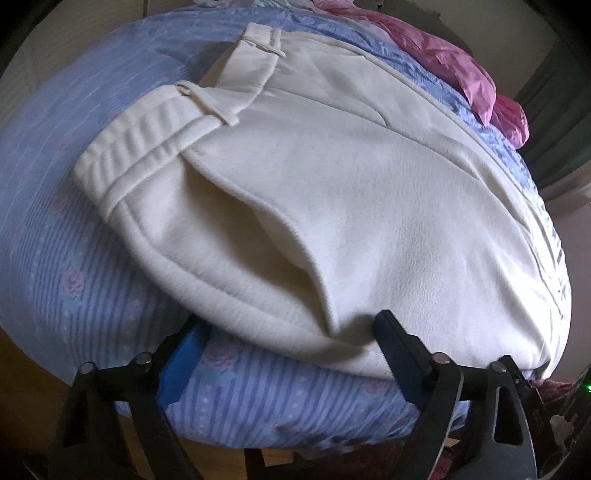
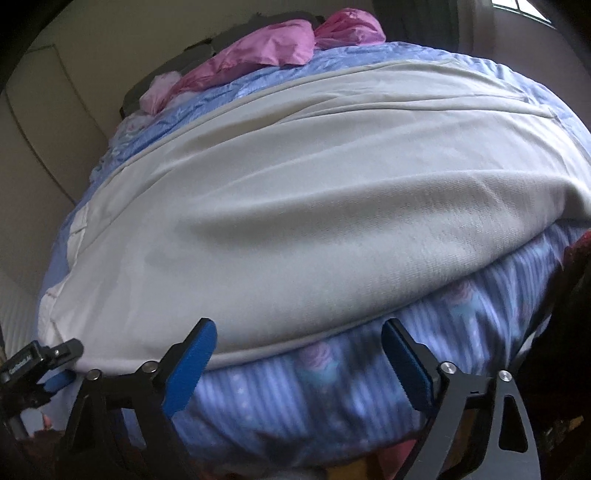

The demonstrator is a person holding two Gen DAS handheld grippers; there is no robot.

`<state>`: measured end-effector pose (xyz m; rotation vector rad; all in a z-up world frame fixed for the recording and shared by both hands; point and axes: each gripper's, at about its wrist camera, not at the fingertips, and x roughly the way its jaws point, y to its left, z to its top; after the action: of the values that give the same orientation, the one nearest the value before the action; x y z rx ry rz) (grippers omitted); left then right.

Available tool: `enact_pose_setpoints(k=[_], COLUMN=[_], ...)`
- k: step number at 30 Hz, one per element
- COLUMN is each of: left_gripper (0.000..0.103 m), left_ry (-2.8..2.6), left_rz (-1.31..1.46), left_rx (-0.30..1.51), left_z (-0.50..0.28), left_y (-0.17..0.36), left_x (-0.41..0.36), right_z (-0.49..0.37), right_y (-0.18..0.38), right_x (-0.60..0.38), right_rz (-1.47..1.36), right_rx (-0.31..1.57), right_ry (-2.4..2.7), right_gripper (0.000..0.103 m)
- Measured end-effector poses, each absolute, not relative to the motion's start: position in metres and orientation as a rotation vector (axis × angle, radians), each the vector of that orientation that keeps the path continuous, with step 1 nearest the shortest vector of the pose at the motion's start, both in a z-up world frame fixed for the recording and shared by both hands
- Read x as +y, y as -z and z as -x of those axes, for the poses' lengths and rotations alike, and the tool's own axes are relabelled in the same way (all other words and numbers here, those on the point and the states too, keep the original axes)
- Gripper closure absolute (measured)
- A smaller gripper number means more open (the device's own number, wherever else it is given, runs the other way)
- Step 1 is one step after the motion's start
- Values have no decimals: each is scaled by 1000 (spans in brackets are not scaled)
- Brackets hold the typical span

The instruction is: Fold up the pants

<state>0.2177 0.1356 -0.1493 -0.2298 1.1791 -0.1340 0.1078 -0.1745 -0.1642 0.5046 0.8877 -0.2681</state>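
Cream-white pants [image 1: 351, 192] lie flat on a blue flowered bedsheet [image 1: 66, 229], waistband with belt loops at the far left. My left gripper [image 1: 291, 350] is open at the near edge of the pants by the hip pocket, its right finger [image 1: 399, 350] touching the fabric edge. In the right wrist view the legs of the pants [image 2: 295, 229] stretch across the bed. My right gripper [image 2: 299, 362] is open just below the near edge of the leg, holding nothing. The left gripper [image 2: 48, 369] shows at that view's lower left.
A crumpled pink cloth [image 1: 454, 62] lies at the far side of the bed; it also shows in the right wrist view [image 2: 266, 51]. The bed's near edge [image 1: 295, 417] drops to a wooden floor [image 1: 29, 369]. A wall and a window [image 2: 524, 7] stand behind.
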Motion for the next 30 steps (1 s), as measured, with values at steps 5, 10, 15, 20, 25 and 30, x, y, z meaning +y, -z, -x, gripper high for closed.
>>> enact_pose_setpoints(k=[5, 10, 15, 20, 25, 30], left_gripper=[44, 72, 85, 89, 89, 90], left_ry=[139, 165, 153, 131, 121, 105], left_rz=[204, 236, 202, 142, 140, 179], left_rx=[1175, 1162, 1137, 1079, 1014, 929], left_z=[-219, -221, -218, -214, -205, -207], left_y=[148, 146, 140, 123, 98, 61], left_x=[131, 131, 126, 117, 113, 112], right_z=[-111, -115, -119, -113, -109, -108], right_y=[177, 175, 167, 148, 115, 83], right_x=[-179, -186, -190, -202, -209, -212], right_rz=[-551, -579, -534, -540, -527, -487], right_rx=[908, 895, 916, 895, 820, 732], right_ry=[248, 245, 239, 199, 169, 158], right_gripper=[14, 34, 71, 86, 88, 89])
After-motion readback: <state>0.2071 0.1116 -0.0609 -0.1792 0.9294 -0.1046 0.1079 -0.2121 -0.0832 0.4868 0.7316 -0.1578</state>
